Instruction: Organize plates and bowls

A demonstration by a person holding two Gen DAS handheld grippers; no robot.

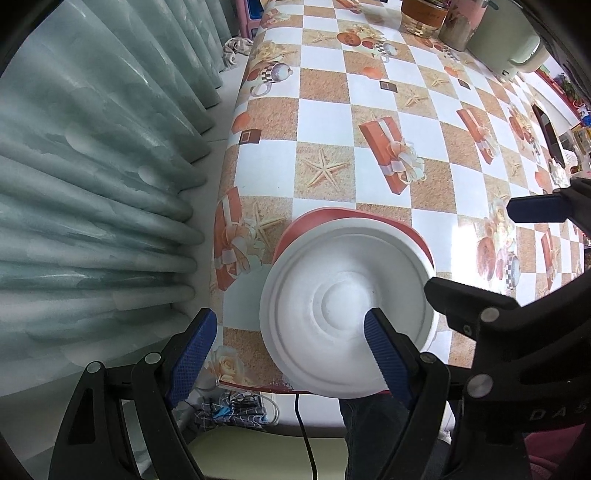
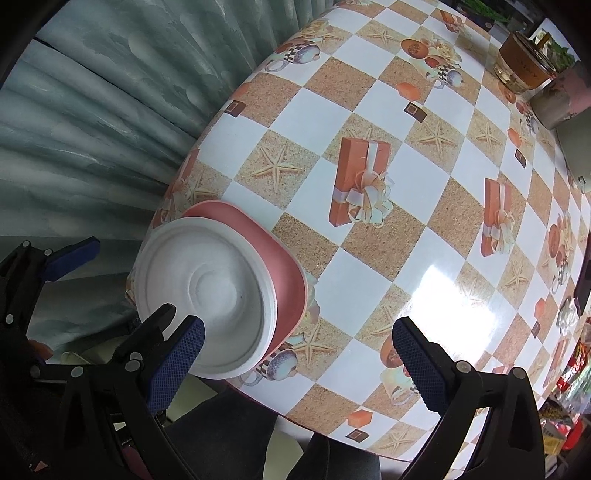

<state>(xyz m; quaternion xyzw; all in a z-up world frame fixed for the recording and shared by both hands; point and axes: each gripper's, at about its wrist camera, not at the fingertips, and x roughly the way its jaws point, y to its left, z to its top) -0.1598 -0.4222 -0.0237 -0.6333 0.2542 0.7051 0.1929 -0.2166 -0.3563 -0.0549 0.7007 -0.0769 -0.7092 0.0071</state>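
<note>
A white round bowl [image 1: 343, 302] sits on top of a red squarish plate [image 1: 384, 221] at the near left corner of the table; both also show in the right wrist view, the bowl [image 2: 207, 291] on the plate [image 2: 284, 266]. My left gripper [image 1: 291, 354] is open and empty, its jaws straddling the bowl's near left rim just above it. My right gripper [image 2: 299, 365] is open and empty, to the right of the stack, its left finger [image 2: 173, 362] close to the bowl's near rim. The right gripper's body [image 1: 517, 332] shows in the left wrist view.
The table [image 2: 406, 206] has a checkered cloth with starfish and gift-box prints. A glass jar [image 1: 421, 18], a metal cup [image 1: 456, 33] and a pale green appliance [image 1: 506, 44] stand at the far side. A grey-green curtain [image 1: 92, 166] hangs left of the table edge.
</note>
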